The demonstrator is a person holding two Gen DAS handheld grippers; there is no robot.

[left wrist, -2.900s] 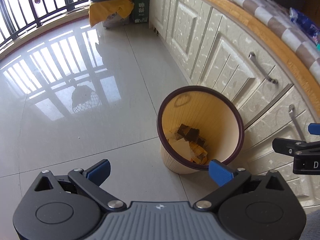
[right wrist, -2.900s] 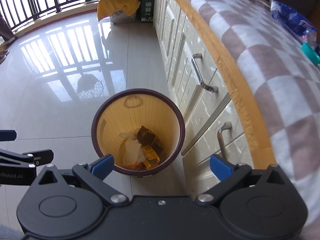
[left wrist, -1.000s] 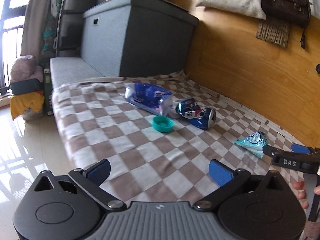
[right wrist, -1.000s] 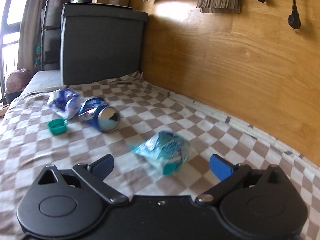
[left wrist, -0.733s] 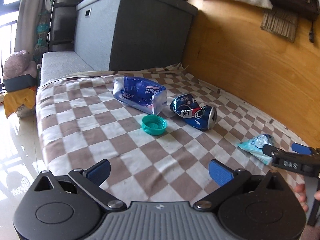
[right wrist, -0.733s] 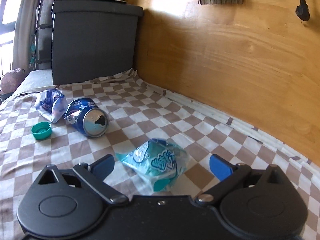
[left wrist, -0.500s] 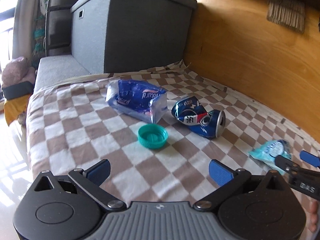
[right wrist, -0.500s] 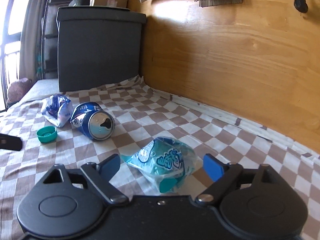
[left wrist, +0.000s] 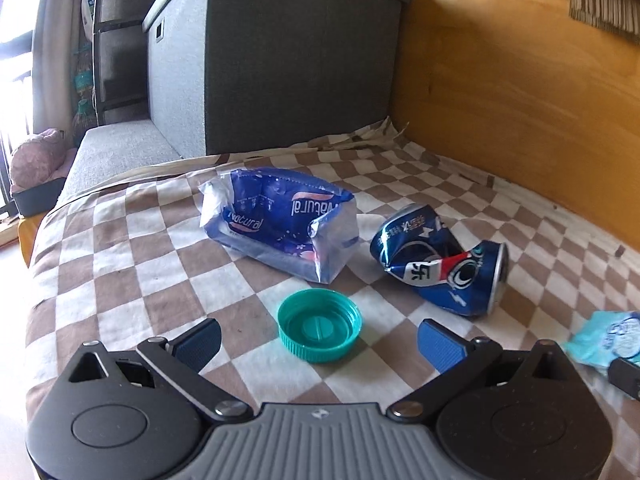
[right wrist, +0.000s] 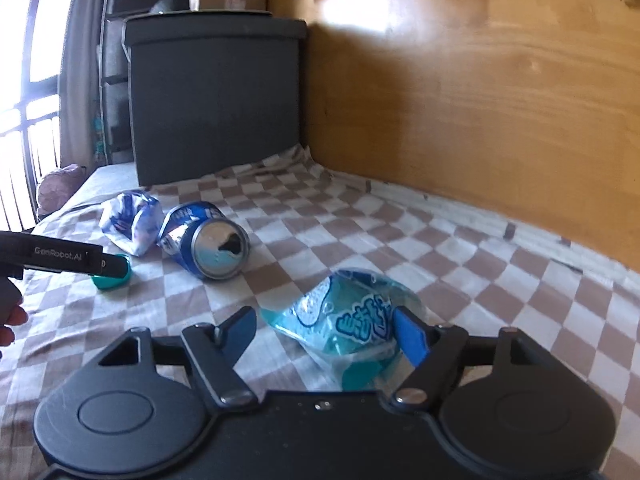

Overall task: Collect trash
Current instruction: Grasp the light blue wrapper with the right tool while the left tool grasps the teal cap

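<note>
On the brown-and-white checked cloth point(left wrist: 120, 280) lie a teal bottle cap point(left wrist: 320, 330), a crumpled blue plastic bag point(left wrist: 280, 220), a crushed blue can point(left wrist: 440, 276) and a teal snack wrapper point(right wrist: 348, 312). My left gripper point(left wrist: 319, 345) is open, and the cap sits just ahead between its blue fingertips. My right gripper point(right wrist: 326, 334) has the wrapper between its jaws, which are closing; the right pad is at the wrapper's side, the left pad still shows a gap. The can point(right wrist: 208, 244), bag point(right wrist: 130, 220) and cap point(right wrist: 112, 278) lie further left in the right wrist view.
A dark grey box point(left wrist: 280, 60) stands at the far end of the cloth. A wooden wall point(left wrist: 520, 100) runs along the right. The cloth's left edge drops to the floor. One left gripper finger point(right wrist: 60, 258) reaches in over the cap.
My left gripper has come forward and lower until the cap sits between its fingertips. My right gripper's jaws have narrowed around the teal wrapper.
</note>
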